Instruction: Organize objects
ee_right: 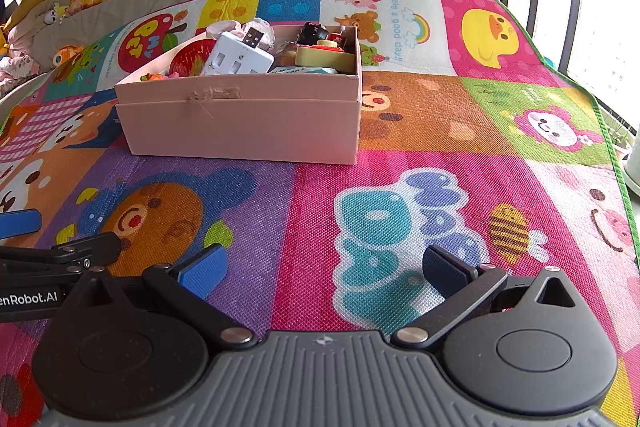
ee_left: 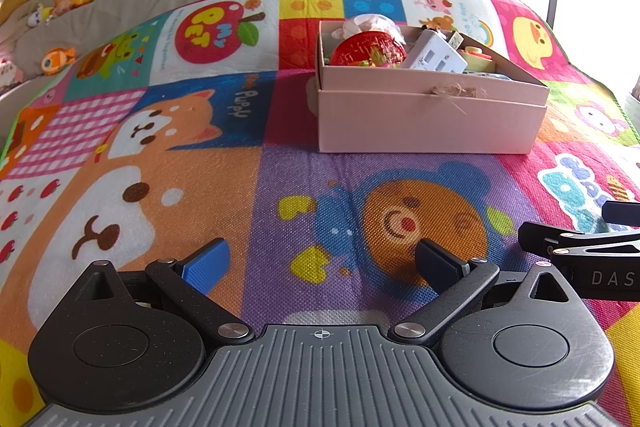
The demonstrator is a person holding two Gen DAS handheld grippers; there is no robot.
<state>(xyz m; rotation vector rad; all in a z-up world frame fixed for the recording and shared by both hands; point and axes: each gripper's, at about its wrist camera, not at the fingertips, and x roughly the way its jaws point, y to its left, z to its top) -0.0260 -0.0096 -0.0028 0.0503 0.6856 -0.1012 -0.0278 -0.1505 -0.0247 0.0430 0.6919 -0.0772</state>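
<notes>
Crowding the pink box (ee_right: 244,123): white adapter (ee_right: 236,57), red ball (ee_left: 368,51)

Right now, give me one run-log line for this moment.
left gripper: open, empty, over mat | right gripper: open, empty | pink box: on mat, full of small things | mat near grippers: no loose items

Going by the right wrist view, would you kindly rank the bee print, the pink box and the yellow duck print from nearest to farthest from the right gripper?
1. Bee print, on the mat just ahead and to the right of the right gripper, whose fingers are open.
2. Pink box, ahead and to the left, mid-mat.
3. Yellow duck print, far right, beyond the box.
</notes>
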